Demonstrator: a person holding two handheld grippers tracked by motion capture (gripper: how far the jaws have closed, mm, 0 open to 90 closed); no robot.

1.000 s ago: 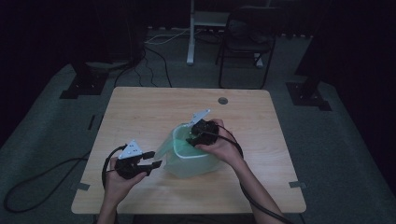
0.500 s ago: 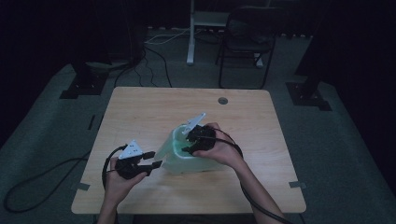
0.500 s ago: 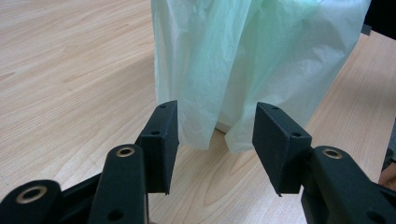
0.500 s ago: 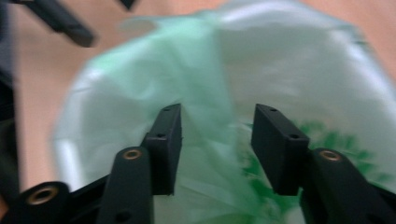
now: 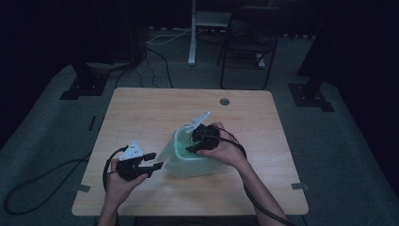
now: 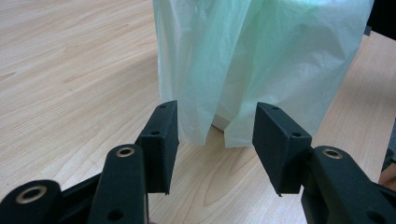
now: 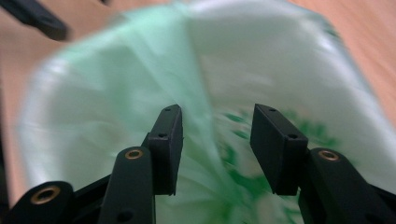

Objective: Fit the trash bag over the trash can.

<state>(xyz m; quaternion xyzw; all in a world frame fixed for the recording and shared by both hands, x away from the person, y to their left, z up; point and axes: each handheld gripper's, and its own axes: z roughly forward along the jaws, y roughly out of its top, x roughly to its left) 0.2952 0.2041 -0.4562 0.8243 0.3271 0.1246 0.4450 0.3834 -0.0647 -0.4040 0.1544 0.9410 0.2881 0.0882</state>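
The pale green bag (image 5: pixel 188 157) is sitting mid-table, lining a small bin. It looks thin, soft and light, so its hanging hem is the place to pinch. The left gripper (image 6: pixel 215 140) is hovering there, jaws apart; the right gripper (image 7: pixel 215 144) is gaping over the mouth.

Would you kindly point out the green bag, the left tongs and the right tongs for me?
Green bag (image 6: pixel 261 70): left gripper view, on its hanging plastic side.
Left tongs (image 5: pixel 151 160): high view, midway between the open tips.
Right tongs (image 7: pixel 217 149): right gripper view, midway between the open tips, over the bag's mouth.
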